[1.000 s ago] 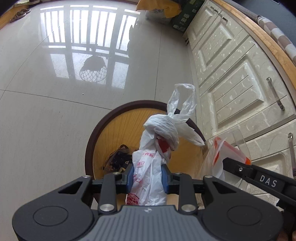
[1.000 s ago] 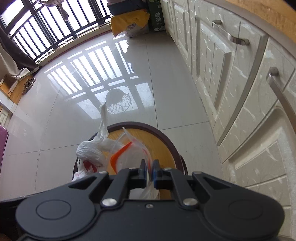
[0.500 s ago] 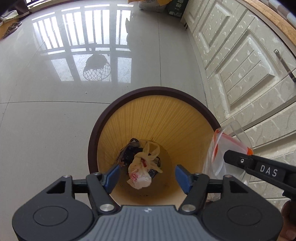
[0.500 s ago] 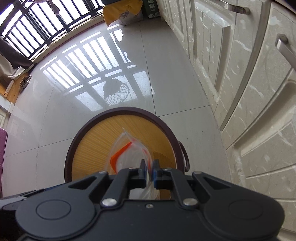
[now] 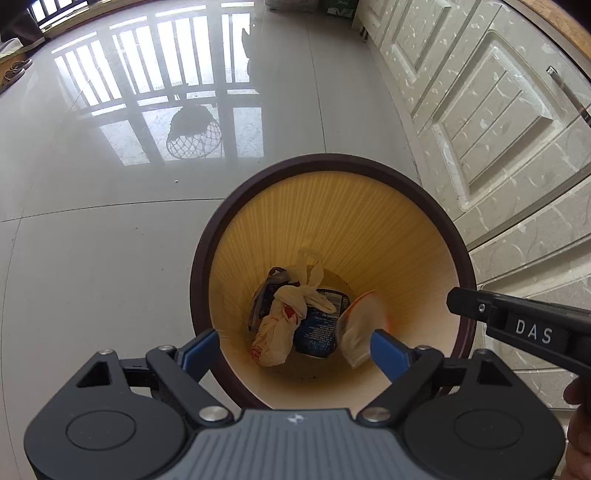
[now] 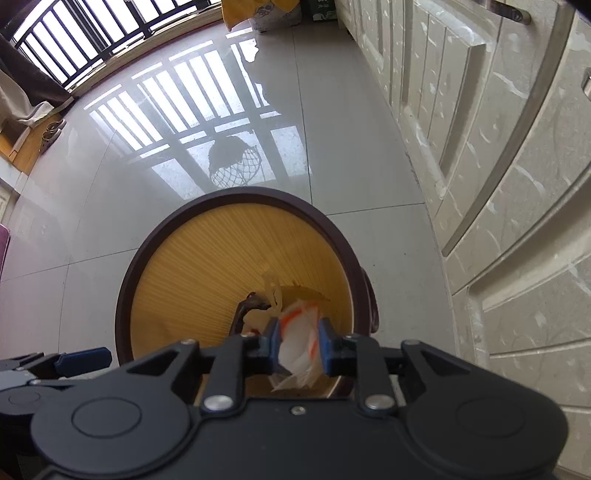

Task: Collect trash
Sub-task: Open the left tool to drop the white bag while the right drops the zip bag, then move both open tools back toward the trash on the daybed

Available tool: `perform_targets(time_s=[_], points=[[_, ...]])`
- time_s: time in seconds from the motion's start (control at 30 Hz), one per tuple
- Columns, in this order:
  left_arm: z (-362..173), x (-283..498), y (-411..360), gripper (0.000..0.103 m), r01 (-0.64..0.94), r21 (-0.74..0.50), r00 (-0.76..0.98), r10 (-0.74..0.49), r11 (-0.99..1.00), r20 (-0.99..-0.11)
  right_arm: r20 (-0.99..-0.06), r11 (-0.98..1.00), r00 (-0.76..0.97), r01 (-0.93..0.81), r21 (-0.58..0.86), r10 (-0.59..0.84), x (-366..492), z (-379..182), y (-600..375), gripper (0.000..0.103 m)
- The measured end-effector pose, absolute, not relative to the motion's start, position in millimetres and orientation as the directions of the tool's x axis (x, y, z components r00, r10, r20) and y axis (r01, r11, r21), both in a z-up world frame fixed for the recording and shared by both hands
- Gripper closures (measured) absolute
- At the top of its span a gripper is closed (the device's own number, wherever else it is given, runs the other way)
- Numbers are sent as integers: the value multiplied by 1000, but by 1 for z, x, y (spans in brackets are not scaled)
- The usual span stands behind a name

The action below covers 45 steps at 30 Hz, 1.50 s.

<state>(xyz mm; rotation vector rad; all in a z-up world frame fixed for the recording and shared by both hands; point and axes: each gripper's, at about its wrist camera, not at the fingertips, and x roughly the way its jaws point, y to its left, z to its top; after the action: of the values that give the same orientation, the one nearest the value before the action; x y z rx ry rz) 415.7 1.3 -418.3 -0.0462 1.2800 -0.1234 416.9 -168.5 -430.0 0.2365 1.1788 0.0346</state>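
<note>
A round bin with a brown rim and yellow ribbed inside stands on the floor below both grippers. At its bottom lie a tied white bag with red print and a blue wrapper. A clear zip bag with an orange stripe is blurred, dropping inside the bin. My left gripper hangs over the bin with its jaws opening wide and nothing between them. My right gripper is over the bin's right side, jaws opening. The clear zip bag shows between its pads but falls free of them.
Cream cabinet doors with metal handles run along the right, close to the bin. Glossy tiled floor stretches left and ahead. A yellow sack and boxes sit at the far end by a balcony railing.
The left jaws spread wide and the tied white bag dropped to the bin's bottom. The right gripper sank a little, then its jaws parted and the clear zip bag fell away.
</note>
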Motion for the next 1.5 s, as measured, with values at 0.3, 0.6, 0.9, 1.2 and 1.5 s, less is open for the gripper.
perform_targets(time_s=[0.3,0.6,0.9,1.2,1.5], points=[[-418,417,7,4,66,-90,281,-105,994,-954,-926,987,353,35,155,133,416,-431,-163,75],[-417,415,15,2,63,-84,278,-98,994,-956,-927,993,359,5,120,110,413,-424,-163,65],[-412,412,24,0,46,-88,289,-98,995,-952,-929,998,364,-6,68,65,407,-417,-163,40],[-401,405,34,0,41,-81,306,-90,996,-948,-917,1000,397,-2,16,16,394,-407,-169,3],[-382,386,52,0,12,-70,348,-70,997,-935,-903,1000,430,2,-27,-25,380,-388,-165,0]])
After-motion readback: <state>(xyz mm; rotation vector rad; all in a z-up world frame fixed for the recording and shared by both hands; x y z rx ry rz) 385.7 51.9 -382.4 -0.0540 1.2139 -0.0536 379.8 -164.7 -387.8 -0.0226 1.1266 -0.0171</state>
